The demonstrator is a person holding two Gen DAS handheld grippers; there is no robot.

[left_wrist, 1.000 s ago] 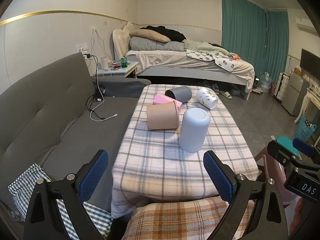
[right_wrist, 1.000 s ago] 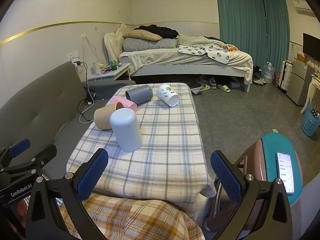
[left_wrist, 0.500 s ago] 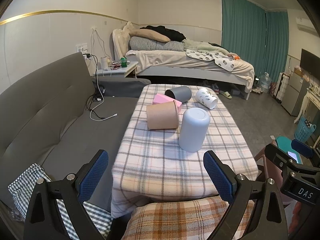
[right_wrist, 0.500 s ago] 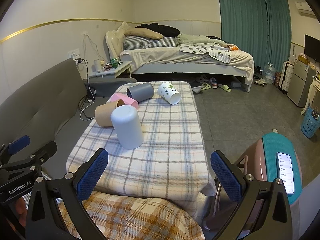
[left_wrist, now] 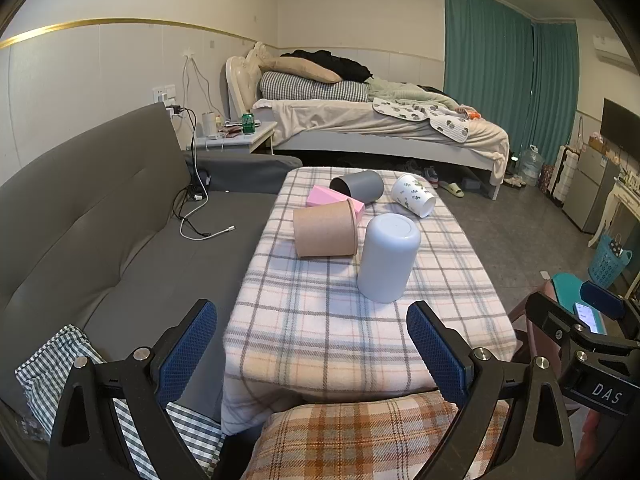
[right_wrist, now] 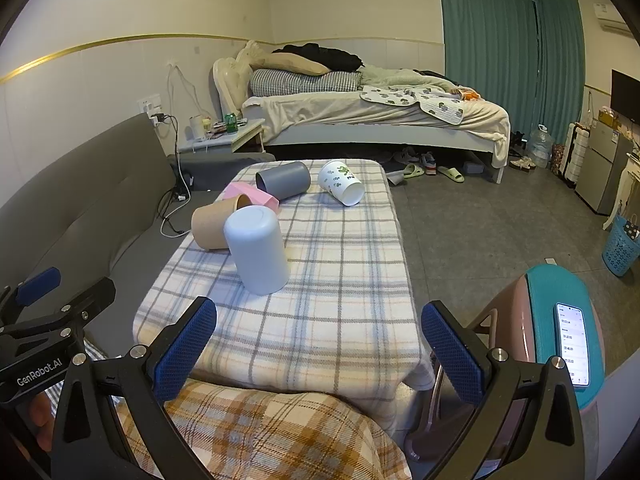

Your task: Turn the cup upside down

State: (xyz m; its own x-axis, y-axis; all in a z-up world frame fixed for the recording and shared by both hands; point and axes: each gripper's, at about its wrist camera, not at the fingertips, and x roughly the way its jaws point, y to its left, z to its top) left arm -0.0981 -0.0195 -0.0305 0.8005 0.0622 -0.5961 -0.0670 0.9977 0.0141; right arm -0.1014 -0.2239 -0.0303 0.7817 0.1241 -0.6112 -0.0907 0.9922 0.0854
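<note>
Blue-padded and spread wide, the left gripper (left_wrist: 312,344) and right gripper (right_wrist: 320,344) are hanging empty at the near edge of the plaid-covered table (left_wrist: 320,332), likely awaiting the next pick. Just beyond them, the pale blue cup (left_wrist: 387,257) is standing mouth-down, seemingly already flipped. Behind it, the brown cup (left_wrist: 325,233), pink cup (left_wrist: 332,198), grey cup (left_wrist: 357,186) and white printed cup (left_wrist: 413,199) are lying on their sides.
</note>
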